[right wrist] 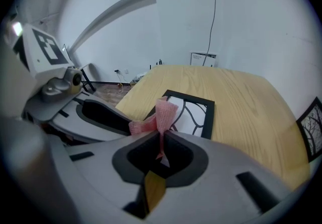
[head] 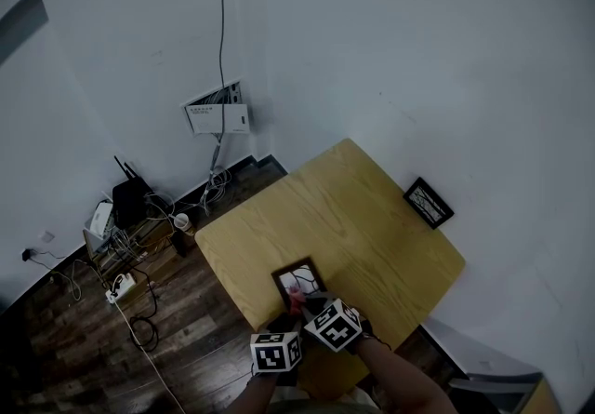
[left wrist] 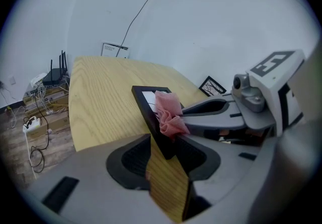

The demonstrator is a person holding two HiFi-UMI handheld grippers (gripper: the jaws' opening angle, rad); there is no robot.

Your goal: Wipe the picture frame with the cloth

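Observation:
A black picture frame (head: 302,273) (left wrist: 144,104) (right wrist: 194,115) with a white, black-lined picture lies near the front corner of the wooden table (head: 372,217). My left gripper (head: 286,317) (left wrist: 163,145) is shut on the frame's near edge, which stands tilted between its jaws. My right gripper (head: 303,304) (right wrist: 161,140) is shut on a crumpled pink cloth (head: 296,296) (left wrist: 169,113) (right wrist: 161,114). The cloth rests against the frame's near part, right beside the left jaws. The two grippers sit close together, the right one a little to the right of the left.
A second small black-framed picture (head: 428,202) (left wrist: 212,86) (right wrist: 312,128) lies at the table's far right edge by the wall. On the wood floor to the left are a router (head: 128,199), a power strip (head: 119,288) and loose cables.

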